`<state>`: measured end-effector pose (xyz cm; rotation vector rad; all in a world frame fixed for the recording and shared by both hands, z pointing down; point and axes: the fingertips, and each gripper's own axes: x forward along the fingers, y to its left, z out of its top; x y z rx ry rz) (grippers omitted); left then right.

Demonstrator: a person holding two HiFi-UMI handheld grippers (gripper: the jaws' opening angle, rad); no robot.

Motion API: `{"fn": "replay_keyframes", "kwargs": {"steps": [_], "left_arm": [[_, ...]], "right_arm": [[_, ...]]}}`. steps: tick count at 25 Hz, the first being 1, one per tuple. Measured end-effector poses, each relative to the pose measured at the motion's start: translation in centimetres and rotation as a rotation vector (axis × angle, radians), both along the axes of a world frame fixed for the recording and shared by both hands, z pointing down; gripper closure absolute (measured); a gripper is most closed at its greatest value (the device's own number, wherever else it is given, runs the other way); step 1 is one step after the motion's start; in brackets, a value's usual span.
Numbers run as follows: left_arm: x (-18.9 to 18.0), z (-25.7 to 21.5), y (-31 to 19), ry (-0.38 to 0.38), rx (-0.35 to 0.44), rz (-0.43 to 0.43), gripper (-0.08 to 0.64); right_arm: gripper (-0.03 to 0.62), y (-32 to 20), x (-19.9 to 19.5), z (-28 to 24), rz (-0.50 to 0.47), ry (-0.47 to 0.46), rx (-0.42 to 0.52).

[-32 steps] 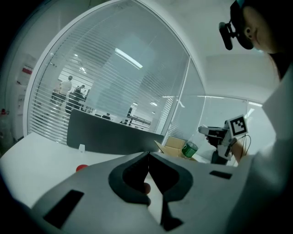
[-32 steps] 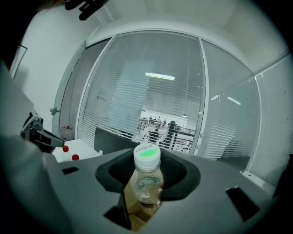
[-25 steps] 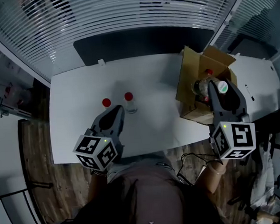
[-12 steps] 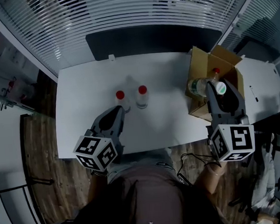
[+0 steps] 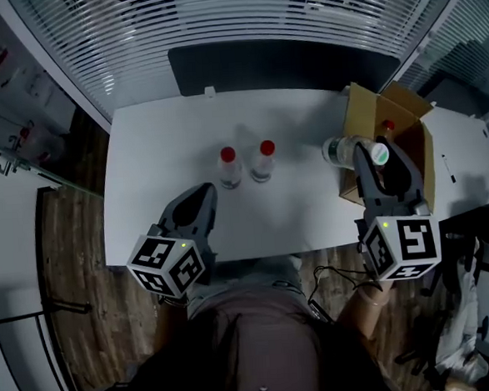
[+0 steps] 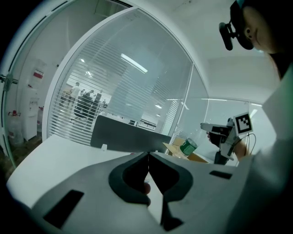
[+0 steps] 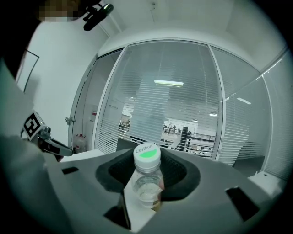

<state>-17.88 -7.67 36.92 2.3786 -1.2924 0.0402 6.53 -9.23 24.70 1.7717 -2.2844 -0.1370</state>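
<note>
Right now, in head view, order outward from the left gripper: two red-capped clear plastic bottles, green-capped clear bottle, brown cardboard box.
1. Left red-capped bottle, centre.
2. Right red-capped bottle, beside it.
3. Green-capped bottle, right.
4. Cardboard box, far right.

The person wears a dull brown top [image 5: 255,348]. Either side of it, the left hand-held gripper [image 5: 204,190] and right hand-held gripper [image 5: 375,156] are grey wedges, each capped by a white cube [image 5: 170,262] with black square markers and a green light.

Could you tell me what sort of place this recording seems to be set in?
Probably an office or lab room: glass walls with slatted blinds, a white table backed by a dark divider panel, and wood-look flooring.
</note>
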Motion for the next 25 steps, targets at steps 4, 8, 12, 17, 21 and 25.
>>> {"fn": "replay_keyframes", "kwargs": {"steps": [4,8,12,17,21,25], "left_arm": [[-1.1,0.1,0.1,-0.001,0.002,-0.018,0.551],[-2.3,0.3,0.5,-0.008,-0.003,-0.036,0.551],[-3.0,0.5,0.9,-0.013,-0.005,-0.054,0.551],[-3.5,0.7,1.1,-0.019,-0.010,-0.065,0.551],[-4.0,0.7,1.2,-0.022,-0.010,-0.074,0.551],[-4.2,0.6,1.3,-0.021,-0.006,-0.086,0.551]], "right_arm": [[0.416,-0.5,-1.6,1.2,-0.030,0.001,-0.027],[0.416,-0.9,-3.1,3.0,-0.055,-0.001,-0.067],[0.416,-1.2,-3.9,4.8,-0.074,-0.015,-0.105],[0.415,-2.0,-4.8,7.6,-0.095,-0.030,-0.163],[0.416,-2.8,-5.3,10.4,-0.106,-0.037,-0.222],[0.416,-3.3,-5.5,13.4,-0.110,-0.034,-0.284]]}}
